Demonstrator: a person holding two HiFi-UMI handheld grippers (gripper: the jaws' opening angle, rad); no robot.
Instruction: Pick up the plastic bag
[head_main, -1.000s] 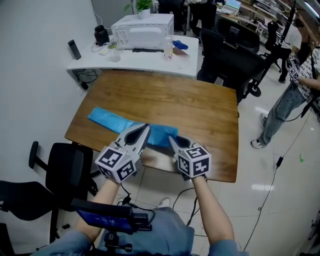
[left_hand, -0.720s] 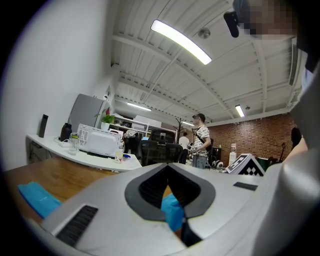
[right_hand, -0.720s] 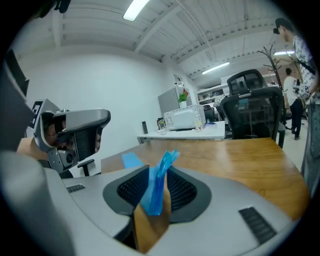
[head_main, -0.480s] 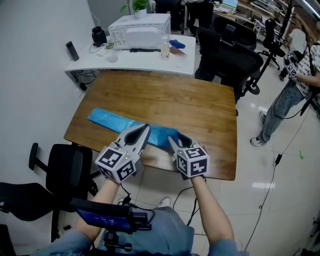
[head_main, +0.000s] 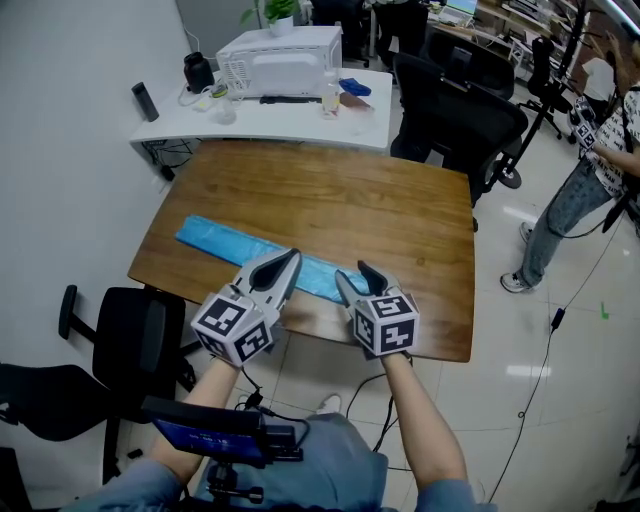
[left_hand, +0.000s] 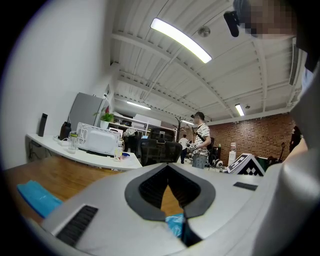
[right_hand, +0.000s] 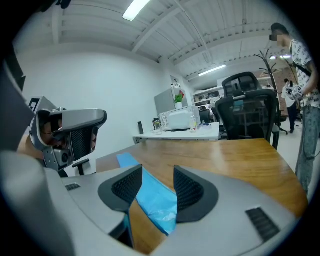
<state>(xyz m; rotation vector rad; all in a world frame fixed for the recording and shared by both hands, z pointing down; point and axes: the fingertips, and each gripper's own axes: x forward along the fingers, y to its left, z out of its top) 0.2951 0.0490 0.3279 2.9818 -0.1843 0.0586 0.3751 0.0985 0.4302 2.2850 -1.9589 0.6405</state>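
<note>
A long blue plastic bag (head_main: 240, 248) lies flat on the wooden table (head_main: 350, 210), running from the left edge toward the near edge. My right gripper (head_main: 353, 273) hovers over its near end. Its jaws have just been opening and now stand open, with the bag (right_hand: 155, 200) on the wood below the gap, untouched by the pads. My left gripper (head_main: 291, 258) is shut, tips together (left_hand: 167, 166), pointing level over the bag's middle. A bit of blue bag (left_hand: 175, 223) shows through the gap behind the tips; I see nothing pinched there.
Behind the table is a white desk (head_main: 300, 115) with a white appliance (head_main: 285, 60), a bottle and small items. Black office chairs (head_main: 470, 100) stand at the back right and another chair (head_main: 130, 330) at the near left. A person (head_main: 590, 170) stands at the right.
The right gripper's jaws opened. The bag's near end, bunched up wide between them a second ago, now lies flat and narrow on the table. The left gripper kept still.
</note>
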